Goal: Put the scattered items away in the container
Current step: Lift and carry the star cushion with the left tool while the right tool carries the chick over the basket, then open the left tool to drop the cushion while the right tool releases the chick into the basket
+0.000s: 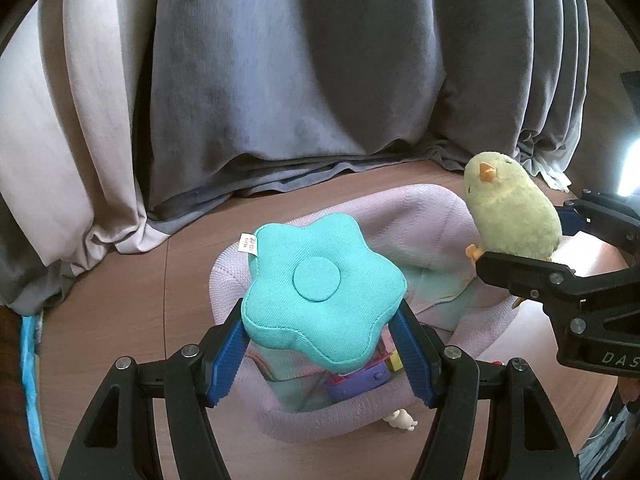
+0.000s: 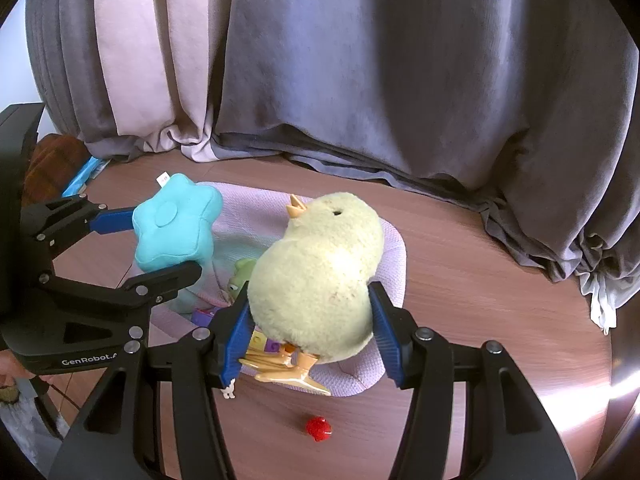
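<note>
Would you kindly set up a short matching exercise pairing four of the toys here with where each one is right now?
Things:
1. teal star cushion
2. yellow-green chick plush
3. red ball
4. purple toy

Places:
A. on the wooden table, outside the basket
B. clamped in the right gripper
C. inside the lilac basket
D. clamped in the left gripper

Pairs: 1-D, 2-B, 3-A, 4-C

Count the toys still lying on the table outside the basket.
2: a red berry toy in front of the lilac basket, and a small white figure at its near rim. Others may be hidden.
</note>
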The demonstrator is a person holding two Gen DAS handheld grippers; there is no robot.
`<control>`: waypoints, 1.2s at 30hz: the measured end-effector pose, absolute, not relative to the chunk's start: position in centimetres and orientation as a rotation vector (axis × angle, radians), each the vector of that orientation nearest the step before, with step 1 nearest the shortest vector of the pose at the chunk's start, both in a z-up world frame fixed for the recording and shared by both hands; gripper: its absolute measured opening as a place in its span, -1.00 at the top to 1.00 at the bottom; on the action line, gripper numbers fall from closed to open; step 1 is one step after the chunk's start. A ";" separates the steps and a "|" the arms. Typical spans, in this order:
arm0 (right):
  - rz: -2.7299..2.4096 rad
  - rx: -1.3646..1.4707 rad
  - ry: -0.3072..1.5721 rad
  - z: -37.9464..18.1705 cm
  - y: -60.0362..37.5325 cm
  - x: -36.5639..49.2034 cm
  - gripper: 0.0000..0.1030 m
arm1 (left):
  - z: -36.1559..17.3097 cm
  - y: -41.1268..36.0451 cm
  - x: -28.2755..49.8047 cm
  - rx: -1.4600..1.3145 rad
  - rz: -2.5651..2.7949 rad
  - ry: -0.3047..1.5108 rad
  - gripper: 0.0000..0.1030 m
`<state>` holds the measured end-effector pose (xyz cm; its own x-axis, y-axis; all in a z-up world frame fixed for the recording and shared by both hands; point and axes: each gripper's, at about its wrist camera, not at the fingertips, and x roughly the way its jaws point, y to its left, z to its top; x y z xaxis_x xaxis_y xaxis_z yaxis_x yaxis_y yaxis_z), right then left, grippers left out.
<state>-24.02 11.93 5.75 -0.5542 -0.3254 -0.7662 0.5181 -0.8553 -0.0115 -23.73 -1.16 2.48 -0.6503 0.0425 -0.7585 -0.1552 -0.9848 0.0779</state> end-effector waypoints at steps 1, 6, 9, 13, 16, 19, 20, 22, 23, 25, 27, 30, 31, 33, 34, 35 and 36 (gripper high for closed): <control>-2.387 1.112 0.324 5.7 11.8 -24.2 0.00 | 2.5 -1.2 -23.7 -1.258 2.752 0.206 -0.26; -2.384 1.115 0.324 5.6 11.7 -24.4 0.00 | 2.5 -1.2 -23.8 -1.258 2.753 0.208 -0.27; -2.386 1.114 0.324 5.7 11.7 -24.5 0.00 | 2.5 -1.3 -23.9 -1.262 2.747 0.213 -0.27; -2.396 1.110 0.326 5.8 11.7 -24.6 -0.01 | 2.4 -1.4 -24.1 -1.271 2.744 0.223 -0.28; -2.394 1.118 0.325 5.7 11.7 -24.7 -0.01 | 2.2 -1.3 -24.1 -1.280 2.741 0.230 -0.34; -2.391 1.118 0.323 5.6 11.5 -24.6 -0.01 | 2.1 -1.4 -24.1 -1.289 2.742 0.227 -0.44; -2.393 1.114 0.326 5.6 11.5 -24.6 -0.02 | 2.1 -1.5 -24.1 -1.293 2.745 0.229 -0.51; -2.409 1.102 0.340 5.8 11.5 -24.4 -0.09 | 2.0 -1.5 -24.1 -1.302 2.751 0.239 -0.52; -2.416 1.095 0.344 5.9 11.4 -24.3 -0.24 | 2.0 -1.5 -24.1 -1.307 2.754 0.242 -0.52; -2.419 1.092 0.341 5.9 11.5 -24.3 -0.41 | 2.0 -1.7 -24.1 -1.314 2.759 0.242 -0.52; -2.422 1.089 0.334 6.0 11.6 -24.3 -0.41 | 2.2 -1.8 -23.9 -1.302 2.761 0.224 -0.58; -2.424 1.095 0.322 5.9 11.8 -24.4 -0.41 | 2.4 -1.9 -23.7 -1.288 2.768 0.208 -0.86; -2.423 1.096 0.321 5.9 11.8 -24.4 -0.42 | 2.5 -1.9 -23.6 -1.283 2.770 0.207 -0.86; -2.421 1.099 0.319 5.9 11.9 -24.4 -0.42 | 2.6 -1.8 -23.5 -1.281 2.776 0.218 -0.87; -2.420 1.099 0.316 5.9 11.9 -24.4 -0.42 | 2.7 -1.7 -23.5 -1.281 2.781 0.224 -0.87; -2.421 1.098 0.314 6.0 11.9 -24.3 -0.42 | 2.7 -1.6 -23.4 -1.281 2.783 0.228 -0.87; -2.421 1.098 0.312 6.0 12.0 -24.3 -0.42 | 2.8 -1.6 -23.4 -1.278 2.783 0.230 -0.87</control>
